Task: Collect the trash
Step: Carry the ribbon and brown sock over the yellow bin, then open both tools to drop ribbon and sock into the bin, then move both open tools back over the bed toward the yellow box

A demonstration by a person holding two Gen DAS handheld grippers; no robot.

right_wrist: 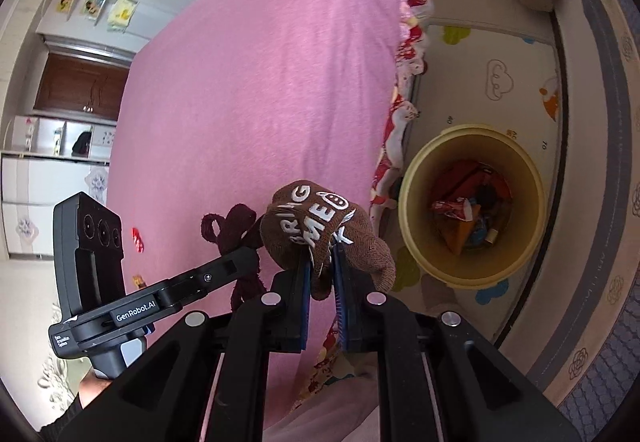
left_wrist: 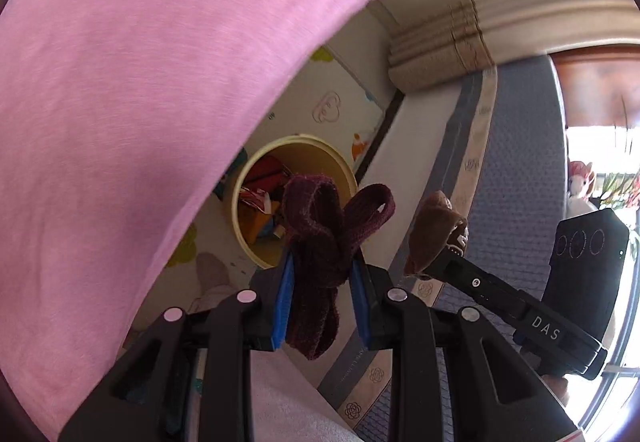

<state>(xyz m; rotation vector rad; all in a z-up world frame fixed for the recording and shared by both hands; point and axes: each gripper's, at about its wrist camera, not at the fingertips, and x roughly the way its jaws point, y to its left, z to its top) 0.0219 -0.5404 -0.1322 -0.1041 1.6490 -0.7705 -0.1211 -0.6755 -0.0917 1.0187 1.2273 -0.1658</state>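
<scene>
My left gripper (left_wrist: 322, 270) is shut on a dark maroon knitted cloth (left_wrist: 320, 238), held in the air above the floor mat. My right gripper (right_wrist: 320, 266) is shut on a brown knitted sock with white lettering (right_wrist: 320, 226); the sock also shows in the left wrist view (left_wrist: 434, 234). A yellow trash bin (right_wrist: 472, 266) with wrappers inside stands on the floor to the right of the bed; it also shows in the left wrist view (left_wrist: 248, 238), beyond the maroon cloth. The left gripper and maroon cloth (right_wrist: 234, 228) show in the right wrist view, left of the sock.
A bed with a pink sheet (right_wrist: 260, 101) fills the left. Small red wrappers (right_wrist: 138, 240) lie on the sheet. A play mat (right_wrist: 500, 81) and a grey patterned rug (left_wrist: 516, 161) cover the floor. A rolled carpet (left_wrist: 440, 57) lies by the wall.
</scene>
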